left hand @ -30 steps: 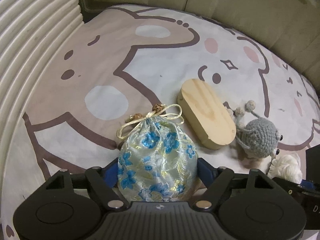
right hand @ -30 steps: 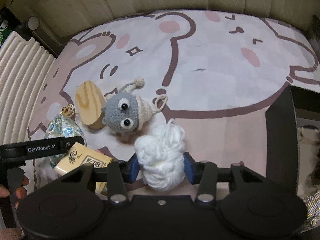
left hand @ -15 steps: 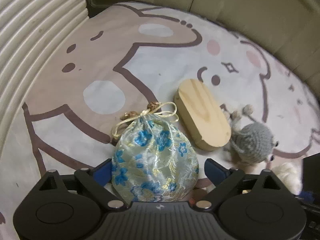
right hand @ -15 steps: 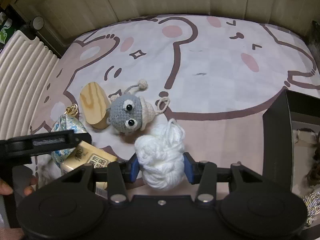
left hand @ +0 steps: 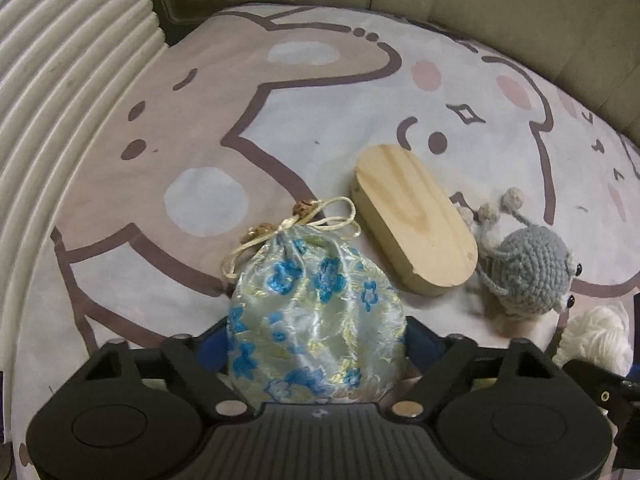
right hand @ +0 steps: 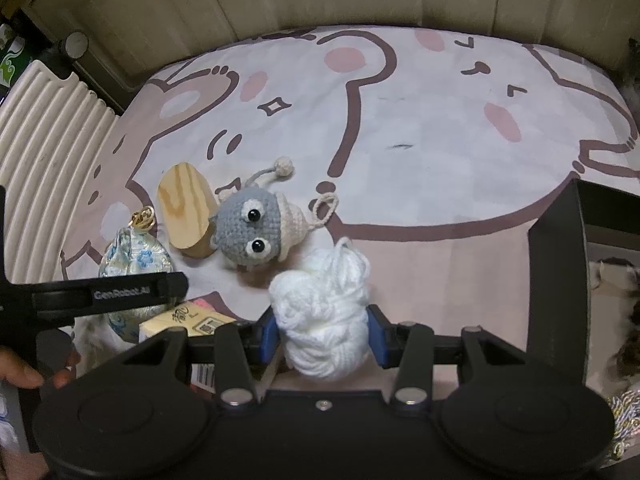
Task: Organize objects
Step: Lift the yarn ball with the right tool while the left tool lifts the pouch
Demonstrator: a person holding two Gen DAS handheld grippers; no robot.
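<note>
A black box [right hand: 556,280] stands at the bed's right edge, open at the top; what lies inside is blurred, only pale and dark fuzzy shapes. The pouch [left hand: 316,316], pale satin with blue flowers, is drawn shut by a cream cord with two beads, so its contents are hidden.

Half a second ago the left tongs [left hand: 316,344] stood wider, their blue pads clear of the pouch; now the jaws are closing, the pads close against the pouch's sides, though whether they press on it cannot be told. The pouch lies near the bed's left edge, on the cartoon sheet [left hand: 320,128]. The right tongs [right hand: 322,340] have not changed: they stay clenched on the white yarn [right hand: 320,312], which lies nearer the right side, just left of the box.

A wood block [left hand: 416,232], oval and pale, lies just right of the pouch. Touching its far side is a grey crochet toy [right hand: 256,232] with black eyes and a cream cap. A yellow packet [right hand: 188,320] lies between pouch and yarn. A hand [right hand: 24,368] holds the left tool.
</note>
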